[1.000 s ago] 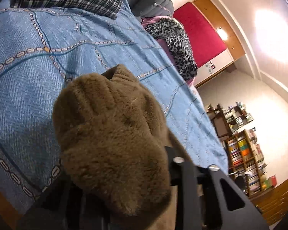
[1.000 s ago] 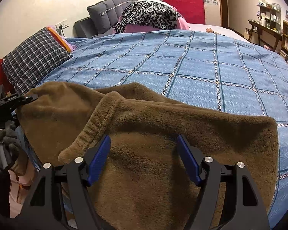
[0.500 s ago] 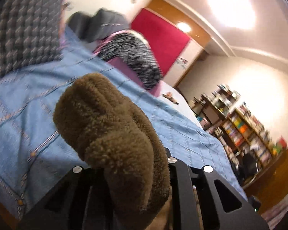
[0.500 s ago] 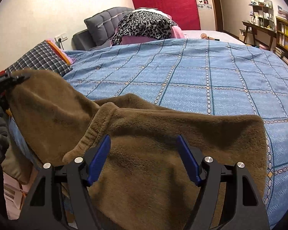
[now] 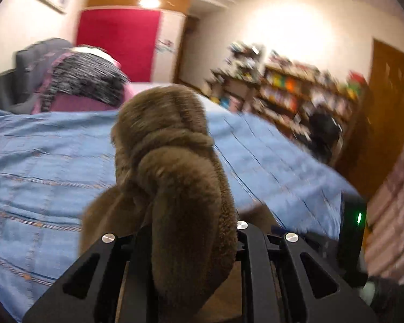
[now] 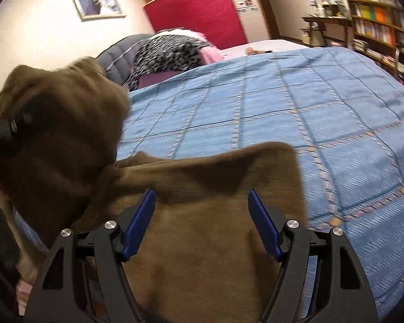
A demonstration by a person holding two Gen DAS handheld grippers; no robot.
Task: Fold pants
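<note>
While your left gripper point(image 5: 185, 242) clamped a bunched fold of the pants point(image 6: 202, 255) at ten o'clock above the bed point(image 6: 282, 123), your right gripper point(image 6: 202, 220) stood open over them.

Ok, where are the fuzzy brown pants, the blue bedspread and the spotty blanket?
pants point(image 5: 180, 188), left wrist view, bunched fleece clamped in the gripper
bedspread point(image 6: 296, 107), right wrist view, bare checked middle
spotty blanket point(image 6: 169, 51), right wrist view, top of the heap

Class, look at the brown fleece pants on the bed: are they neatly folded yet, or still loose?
Still loose. One end of the brown fleece pants is bunched and lifted in the left tongs; the rest lies rumpled on the blue bedspread.
</note>
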